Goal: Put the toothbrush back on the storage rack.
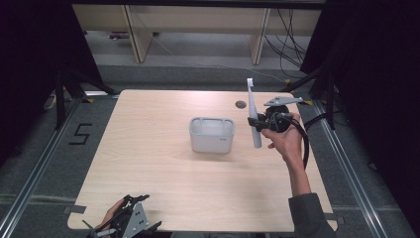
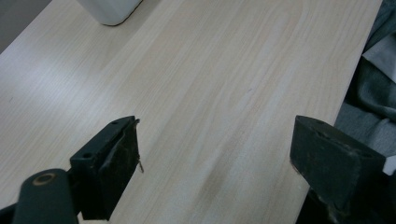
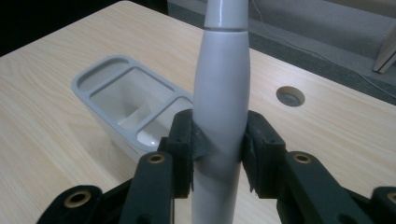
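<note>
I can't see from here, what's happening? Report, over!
Right tongs shut on toothbrush, held upright beside holder. Left tongs open, empty, near table edge. Nothing blocking the holder.

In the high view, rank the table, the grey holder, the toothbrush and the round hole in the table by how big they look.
1. table
2. holder
3. toothbrush, longer than the holder but far thinner, and raised toward the camera in the right gripper, so this rank is unsure
4. hole

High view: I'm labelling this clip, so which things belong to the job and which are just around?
In the job:
- electric toothbrush, clamped in the right gripper
- grey holder, compartments open

Just around:
- left gripper, open, idle
- table hole
</note>
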{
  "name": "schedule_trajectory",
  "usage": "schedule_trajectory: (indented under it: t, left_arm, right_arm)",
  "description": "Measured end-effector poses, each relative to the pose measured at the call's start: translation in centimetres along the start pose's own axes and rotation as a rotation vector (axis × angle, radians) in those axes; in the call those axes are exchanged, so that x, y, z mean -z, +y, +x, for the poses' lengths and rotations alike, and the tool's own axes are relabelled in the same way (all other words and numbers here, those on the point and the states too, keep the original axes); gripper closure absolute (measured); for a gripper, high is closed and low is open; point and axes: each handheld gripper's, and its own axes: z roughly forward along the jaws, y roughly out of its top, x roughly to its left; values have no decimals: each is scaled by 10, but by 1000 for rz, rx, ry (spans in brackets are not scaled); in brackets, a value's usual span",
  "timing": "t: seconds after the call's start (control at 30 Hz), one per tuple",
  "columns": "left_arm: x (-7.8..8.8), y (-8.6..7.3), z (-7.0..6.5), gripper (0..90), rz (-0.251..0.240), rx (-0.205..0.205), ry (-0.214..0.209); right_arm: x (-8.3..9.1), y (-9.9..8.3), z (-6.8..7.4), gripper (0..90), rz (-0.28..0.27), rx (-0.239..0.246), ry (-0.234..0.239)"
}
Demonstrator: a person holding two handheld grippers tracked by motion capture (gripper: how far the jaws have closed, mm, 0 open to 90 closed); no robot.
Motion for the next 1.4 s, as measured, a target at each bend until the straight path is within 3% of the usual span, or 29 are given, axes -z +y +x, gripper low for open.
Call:
schedule_trajectory:
  t: [0.03,0.07,0.1,0.17,0.23,0.3,0.43,0.53,0.6,0.8,0.9,0.97,1.0,1.07,1.27,1.4]
  left_arm:
    - [0,0,0,152,0,0,0]
    - [0,0,0,152,0,1,-1]
    - [0,0,0,152,-1,2,0]
    - [0,0,0,152,-1,2,0]
    - [0,0,0,152,0,2,0]
    - [-1,0,-1,152,-9,11,6]
    - [-2,0,-1,152,-15,8,7]
    - [-1,0,-1,152,-5,-1,1]
    - [-3,0,-2,152,-25,12,28]
    - [-2,0,-1,152,-19,10,9]
    - [-2,0,-2,152,-13,4,8]
    - [-2,0,-1,152,-14,3,8]
    - [-2,0,-1,152,-14,3,8]
    - [-2,0,-1,152,-8,0,1]
    - [-2,0,-1,152,-24,10,10]
    - [-2,0,-1,152,-18,9,7]
  right_arm:
    - [0,1,2,671,7,-13,6]
    - [-2,2,2,671,4,7,14]
    - [-1,3,5,672,11,-14,11]
    - [-3,6,5,671,0,6,22]
    - [-2,9,9,671,2,-17,33]
    - [-3,13,8,671,-21,7,55]
    - [-1,20,14,671,-25,-18,54]
    - [-3,27,16,671,-36,-8,76]
    - [-4,30,18,672,-38,-2,77]
    - [-10,42,28,671,-54,20,103]
    - [-12,48,32,671,-53,8,112]
    - [-16,51,34,672,-54,12,114]
    - [-18,53,34,672,-60,38,106]
    - [-23,55,38,671,-59,18,118]
    - [-37,64,42,671,-54,43,120]
    - [-47,70,45,671,-45,29,129]
